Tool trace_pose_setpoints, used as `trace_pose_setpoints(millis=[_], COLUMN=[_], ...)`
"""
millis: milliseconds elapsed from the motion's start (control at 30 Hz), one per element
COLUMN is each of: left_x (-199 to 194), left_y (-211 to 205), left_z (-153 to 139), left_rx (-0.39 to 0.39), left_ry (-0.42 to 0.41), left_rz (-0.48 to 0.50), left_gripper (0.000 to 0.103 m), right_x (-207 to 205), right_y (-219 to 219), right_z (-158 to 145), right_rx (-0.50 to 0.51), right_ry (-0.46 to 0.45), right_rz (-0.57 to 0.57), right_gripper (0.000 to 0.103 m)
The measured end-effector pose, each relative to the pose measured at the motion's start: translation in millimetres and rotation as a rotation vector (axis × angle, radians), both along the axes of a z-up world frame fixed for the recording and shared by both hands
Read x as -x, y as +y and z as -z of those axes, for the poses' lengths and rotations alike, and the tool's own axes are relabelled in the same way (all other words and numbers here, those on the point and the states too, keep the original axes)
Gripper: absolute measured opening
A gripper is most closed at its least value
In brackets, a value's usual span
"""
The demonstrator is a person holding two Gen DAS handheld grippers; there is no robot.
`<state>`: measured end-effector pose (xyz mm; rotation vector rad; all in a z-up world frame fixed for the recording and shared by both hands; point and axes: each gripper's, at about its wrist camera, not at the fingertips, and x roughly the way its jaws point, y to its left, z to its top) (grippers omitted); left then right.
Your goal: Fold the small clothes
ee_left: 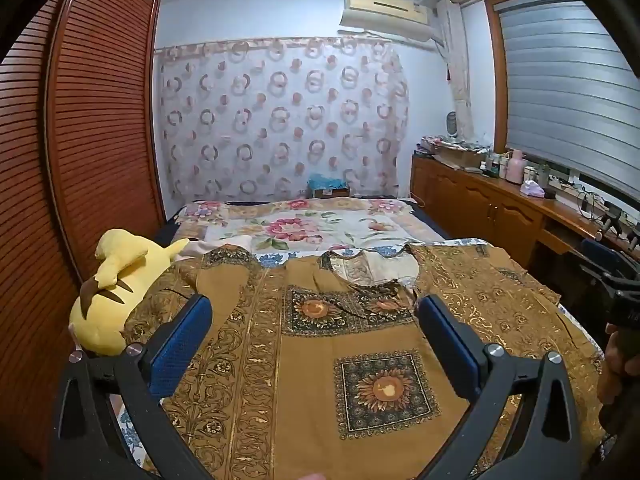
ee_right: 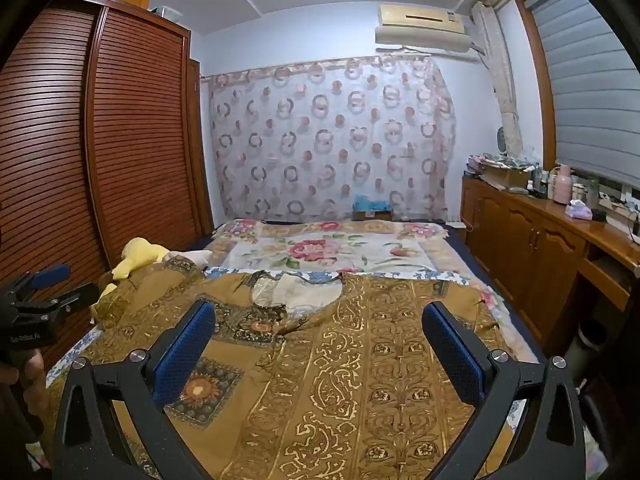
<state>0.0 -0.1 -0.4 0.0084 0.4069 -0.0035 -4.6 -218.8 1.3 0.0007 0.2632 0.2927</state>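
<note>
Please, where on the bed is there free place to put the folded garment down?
Free: the floral bedspread between the brown garment's neckline and the curtain. Crowded: the left edge, where the yellow plush toy lies, and the cluttered sideboard.

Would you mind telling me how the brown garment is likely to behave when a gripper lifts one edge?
The brown garment lies flat with soft wrinkles, so it will probably drape limply rather than hold shape. It looks thin, so likely light. Its left side reaches the yellow plush, so pulling may nudge it.
</note>
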Motion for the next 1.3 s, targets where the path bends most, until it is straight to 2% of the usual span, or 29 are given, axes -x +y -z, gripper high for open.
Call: trace_pose_setpoints(millis=[200, 1300], left_x=[-0.8, 1.4], left_y=[3.0, 3.1], left_z=[0.4, -2.4], left_rx=[0.029, 0.023], left_ry=[0.007, -0.002], left_rz=[0.005, 0.003], left_gripper=[0.103, 0.103], right_x=[-0.8, -0.2], right_y=[-0.8, 1.2], right_z=[-0.7, 0.1], right_rx=[-0.001, 0.0], right_ry=[0.001, 0.003], right_rz=[0.004, -0.003], right_gripper=[0.103, 0.103])
